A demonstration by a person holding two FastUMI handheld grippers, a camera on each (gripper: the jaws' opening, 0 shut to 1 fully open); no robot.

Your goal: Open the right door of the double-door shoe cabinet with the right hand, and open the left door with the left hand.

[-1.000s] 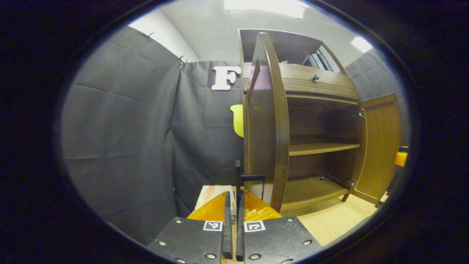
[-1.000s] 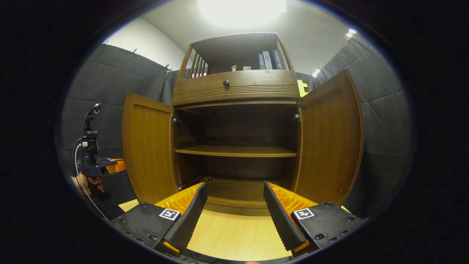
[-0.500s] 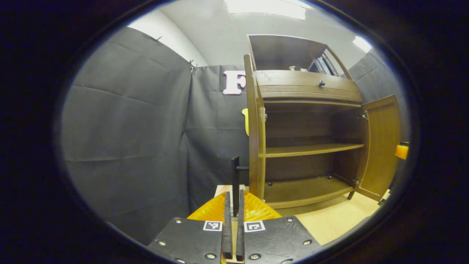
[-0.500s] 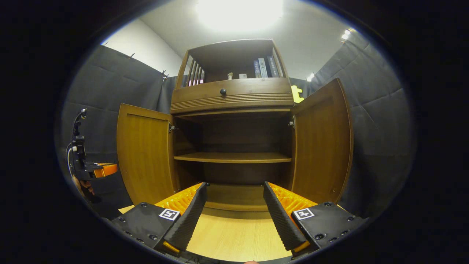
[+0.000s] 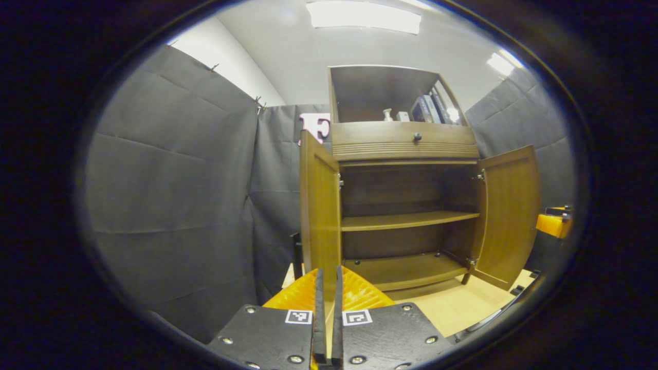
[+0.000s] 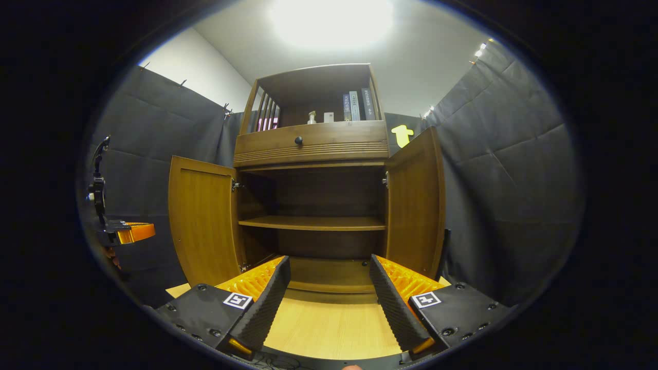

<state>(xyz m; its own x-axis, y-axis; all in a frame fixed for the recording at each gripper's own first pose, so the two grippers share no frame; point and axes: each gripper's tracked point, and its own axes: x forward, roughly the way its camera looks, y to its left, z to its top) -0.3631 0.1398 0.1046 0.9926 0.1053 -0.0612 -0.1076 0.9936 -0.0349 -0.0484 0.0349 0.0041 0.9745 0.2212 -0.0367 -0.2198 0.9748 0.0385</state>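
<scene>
The brown shoe cabinet (image 6: 313,149) stands with both doors swung wide. In the right gripper view, the left door (image 6: 203,221) and right door (image 6: 416,205) flank the bare inner shelf (image 6: 313,222). My right gripper (image 6: 329,259) is open in front of the cabinet's base and touches nothing. In the left gripper view, the left door (image 5: 318,205) is seen nearly edge-on, with its dark handle (image 5: 297,254) behind it; the right door (image 5: 509,216) hangs open farther right. My left gripper (image 5: 326,275) is shut just short of the left door, with nothing between its fingers.
The cabinet rests on a light wooden floor (image 6: 329,329). Above the doors sits a drawer with a round knob (image 6: 298,140), and books (image 6: 354,105) stand on the top shelf. Black cloth walls close in on both sides. A hand holds the left gripper (image 6: 121,232) at far left.
My left gripper came off the left door's handle, drew back and turned toward the cabinet's front. The left door swung further open. My right gripper backed away a little, staying open.
</scene>
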